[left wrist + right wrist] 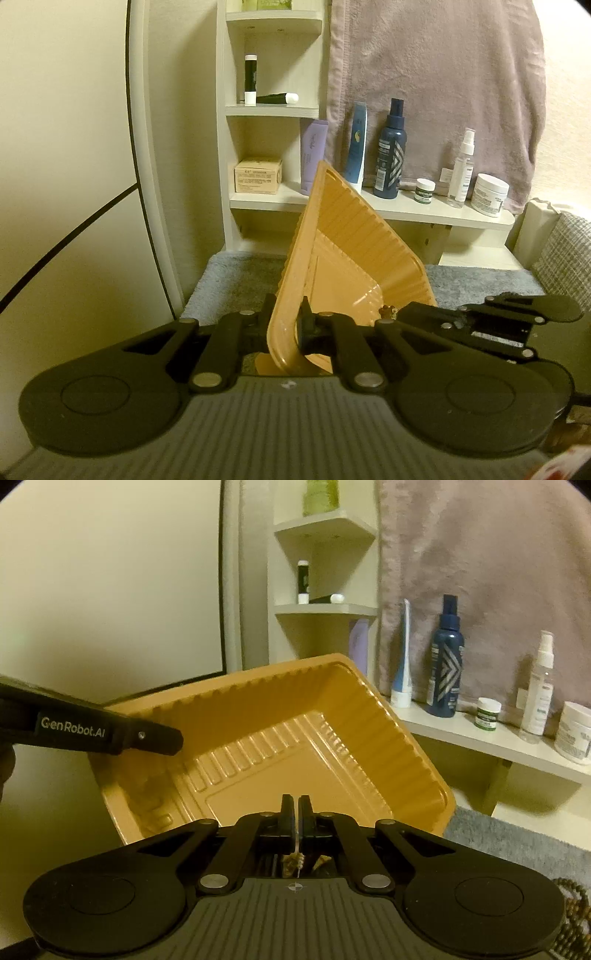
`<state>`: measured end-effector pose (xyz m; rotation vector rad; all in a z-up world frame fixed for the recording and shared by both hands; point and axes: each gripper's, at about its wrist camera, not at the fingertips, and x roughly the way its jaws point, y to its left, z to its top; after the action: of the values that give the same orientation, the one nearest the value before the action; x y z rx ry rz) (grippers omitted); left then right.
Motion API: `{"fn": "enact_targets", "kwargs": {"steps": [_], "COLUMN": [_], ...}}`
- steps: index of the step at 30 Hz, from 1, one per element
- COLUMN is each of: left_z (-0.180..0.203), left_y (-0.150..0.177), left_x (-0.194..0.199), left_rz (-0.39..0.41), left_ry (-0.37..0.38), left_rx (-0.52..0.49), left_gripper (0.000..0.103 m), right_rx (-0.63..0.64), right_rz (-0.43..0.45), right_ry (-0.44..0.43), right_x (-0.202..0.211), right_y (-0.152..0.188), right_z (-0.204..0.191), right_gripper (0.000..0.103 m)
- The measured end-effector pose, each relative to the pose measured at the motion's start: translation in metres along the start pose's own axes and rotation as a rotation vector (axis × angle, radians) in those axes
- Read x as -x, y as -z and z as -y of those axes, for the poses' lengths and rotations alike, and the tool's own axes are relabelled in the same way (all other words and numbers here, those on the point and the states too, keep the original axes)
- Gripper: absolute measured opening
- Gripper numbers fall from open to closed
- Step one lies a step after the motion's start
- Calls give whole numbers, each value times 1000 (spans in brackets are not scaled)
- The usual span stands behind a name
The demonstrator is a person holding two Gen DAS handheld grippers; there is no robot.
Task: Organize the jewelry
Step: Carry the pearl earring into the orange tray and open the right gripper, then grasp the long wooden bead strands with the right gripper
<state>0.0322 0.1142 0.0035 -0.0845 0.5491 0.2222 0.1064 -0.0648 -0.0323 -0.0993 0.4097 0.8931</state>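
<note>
My left gripper (286, 325) is shut on the rim of an orange ribbed plastic tray (347, 254) and holds it tilted up on edge above the grey mat. In the right wrist view the same tray (280, 738) faces me with its hollow open and bare, and the left gripper's finger (147, 736) grips its left rim. My right gripper (296, 812) is shut on a thin silvery piece of jewelry (296, 843) with a small gold, beaded part hanging behind the pads, just at the tray's near rim. The right gripper (402, 314) also shows beside the tray in the left wrist view.
A white shelf (424, 212) behind holds bottles and jars (389, 151), under a hanging mauve towel (436, 74). A corner shelf unit (273, 107) holds tubes and a box. A grey mat (236, 280) covers the surface. A dark beaded strand (572, 912) lies at lower right.
</note>
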Motion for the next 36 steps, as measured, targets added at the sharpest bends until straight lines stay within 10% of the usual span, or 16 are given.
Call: {"fn": "enact_targets", "kwargs": {"steps": [25,36], "left_z": [1,3], "left_y": [-1,-2], "left_x": [-1,0], "left_rz": [4,5], "left_ry": [0,0], "left_rx": [-6,-11], "left_gripper": [9,9], "right_rx": [-332,-163], "right_rz": [-73,-183], "right_ry": [655,663], "right_x": [108,103], "right_y": [87,90], "right_z": [125,164], "right_gripper": [9,35]}}
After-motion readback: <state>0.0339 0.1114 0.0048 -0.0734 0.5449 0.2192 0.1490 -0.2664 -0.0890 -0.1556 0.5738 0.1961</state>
